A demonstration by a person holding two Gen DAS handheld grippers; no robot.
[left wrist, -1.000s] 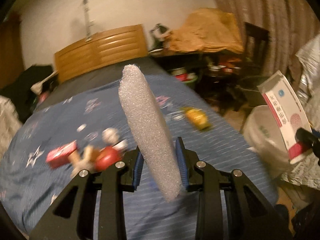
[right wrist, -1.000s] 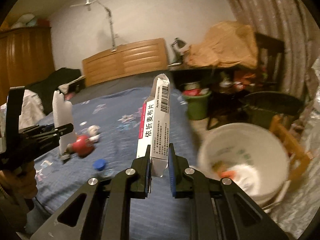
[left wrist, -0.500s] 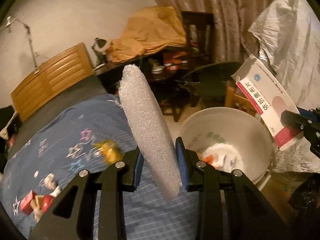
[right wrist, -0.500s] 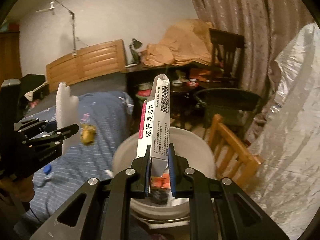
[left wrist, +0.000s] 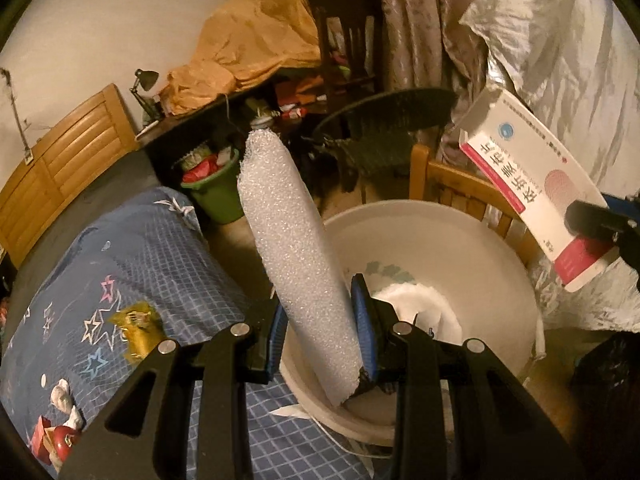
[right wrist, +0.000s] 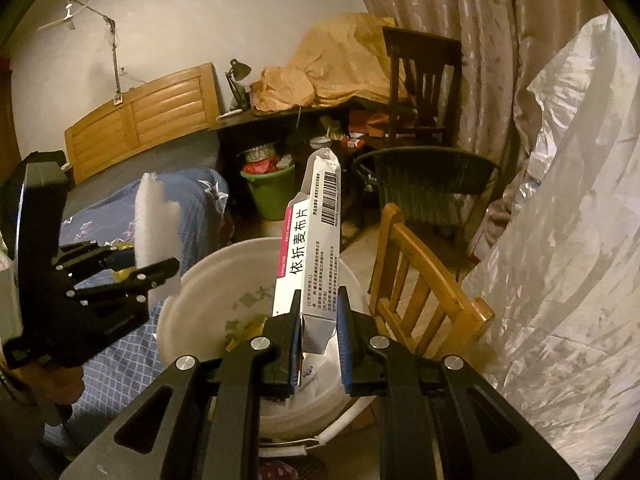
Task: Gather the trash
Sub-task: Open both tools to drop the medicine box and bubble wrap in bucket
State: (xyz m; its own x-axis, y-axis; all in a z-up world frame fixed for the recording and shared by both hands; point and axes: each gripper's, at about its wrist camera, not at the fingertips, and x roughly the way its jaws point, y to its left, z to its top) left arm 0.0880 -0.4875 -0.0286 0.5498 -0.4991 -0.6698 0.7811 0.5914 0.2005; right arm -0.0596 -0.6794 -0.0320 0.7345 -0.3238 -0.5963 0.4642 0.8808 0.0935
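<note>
My left gripper (left wrist: 320, 332) is shut on a long white foam piece (left wrist: 296, 248) that stands up between its blue pads, over the near rim of a white bucket (left wrist: 492, 248). My right gripper (right wrist: 319, 320) is shut on a white and pink medicine box (right wrist: 312, 256), held upright over the same bucket (right wrist: 188, 292). The box also shows at the right of the left wrist view (left wrist: 532, 184). The foam piece shows at the left of the right wrist view (right wrist: 154, 216). The bucket holds white paper and some scraps.
The blue star-patterned bed (left wrist: 120, 264) lies left of the bucket, with a yellow wrapper (left wrist: 136, 328) and small red and white litter (left wrist: 56, 436) on it. A wooden chair (right wrist: 424, 280), a green bin (right wrist: 272, 192), a dark wicker chair (right wrist: 432, 188) and silver sheeting (right wrist: 560, 240) stand around.
Both grippers have swung right from over the bed to over the white bucket, still holding the foam piece and the box. The bucket now fills the lower middle of both views.
</note>
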